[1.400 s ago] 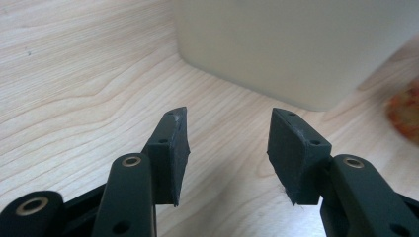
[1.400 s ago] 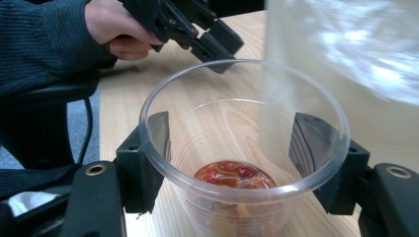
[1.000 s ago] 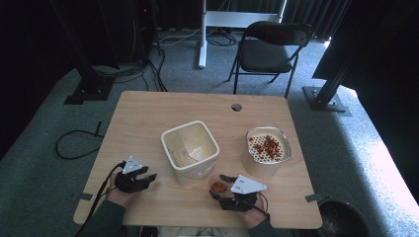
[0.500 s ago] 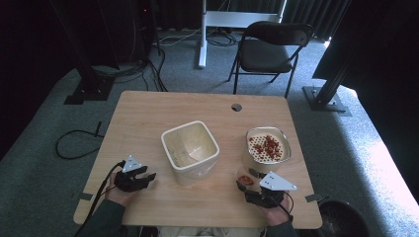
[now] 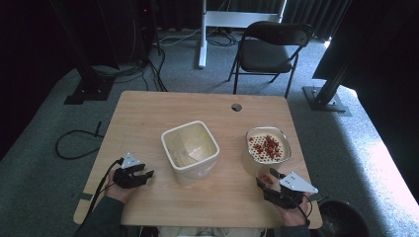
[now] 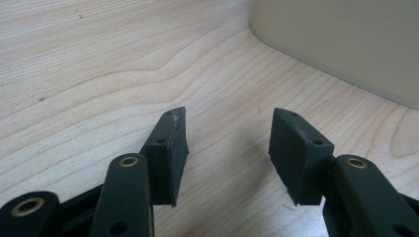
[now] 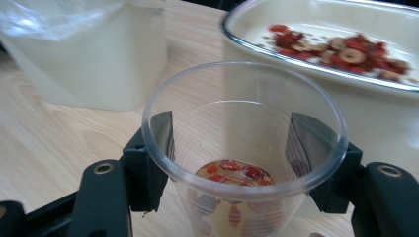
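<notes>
R gripper (image 5: 271,183) fingers grasping clear cup (image 7: 242,148) w/ red bits, L gripper (image 5: 141,176) fingers released

One light wooden worktop (image 5: 148,113) carries three containers: one square cream tub (image 5: 190,150), one rounded cream bowl with a metal rim (image 5: 268,148), and one clear plastic cup (image 7: 242,148). The red dried fruit pieces (image 5: 267,145) in the bowl are too many to count; the few in the cup cannot be counted exactly. Two black two-jaw grippers are there: left gripper (image 5: 147,174), right gripper (image 5: 264,183). One dark folding chair (image 5: 272,49) stands behind.
</notes>
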Action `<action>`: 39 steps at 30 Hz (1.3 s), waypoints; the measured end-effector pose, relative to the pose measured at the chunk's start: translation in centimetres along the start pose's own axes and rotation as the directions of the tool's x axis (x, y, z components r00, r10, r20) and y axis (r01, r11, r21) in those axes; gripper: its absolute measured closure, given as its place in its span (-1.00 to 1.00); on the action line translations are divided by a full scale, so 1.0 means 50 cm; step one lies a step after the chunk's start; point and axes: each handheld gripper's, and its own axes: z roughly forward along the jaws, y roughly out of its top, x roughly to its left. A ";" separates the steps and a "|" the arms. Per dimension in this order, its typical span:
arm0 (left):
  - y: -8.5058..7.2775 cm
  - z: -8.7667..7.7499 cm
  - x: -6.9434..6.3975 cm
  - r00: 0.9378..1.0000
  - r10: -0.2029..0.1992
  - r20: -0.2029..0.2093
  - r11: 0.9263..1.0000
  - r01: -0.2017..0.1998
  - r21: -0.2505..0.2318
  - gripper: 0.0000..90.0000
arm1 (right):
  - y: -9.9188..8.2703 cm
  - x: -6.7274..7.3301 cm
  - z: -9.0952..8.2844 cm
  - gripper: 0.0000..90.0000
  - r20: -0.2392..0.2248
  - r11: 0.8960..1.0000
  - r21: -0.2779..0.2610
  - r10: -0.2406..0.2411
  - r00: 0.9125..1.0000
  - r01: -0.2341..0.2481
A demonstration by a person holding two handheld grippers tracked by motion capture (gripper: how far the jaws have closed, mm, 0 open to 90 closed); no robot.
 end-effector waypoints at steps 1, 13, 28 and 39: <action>0.000 0.001 0.003 1.000 0.000 -0.002 1.000 0.000 -0.001 0.11 | -0.001 -0.002 -0.001 -0.21 0.009 1.000 -0.001 -0.001 1.000 0.001; 0.001 0.006 0.015 1.000 -0.010 -0.028 1.000 0.009 -0.021 0.10 | -0.014 -0.028 -0.038 -0.20 0.068 0.999 -0.030 0.026 0.997 -0.024; 0.003 0.012 0.013 0.999 0.003 -0.053 1.000 -0.004 -0.026 0.04 | 0.014 -0.111 -0.080 -0.18 0.204 0.990 -0.118 0.103 0.974 -0.080; 0.002 0.011 0.015 0.999 -0.006 -0.051 1.000 0.005 -0.024 0.04 | 0.053 -0.163 -0.059 -0.18 0.270 0.984 -0.153 0.132 0.954 -0.093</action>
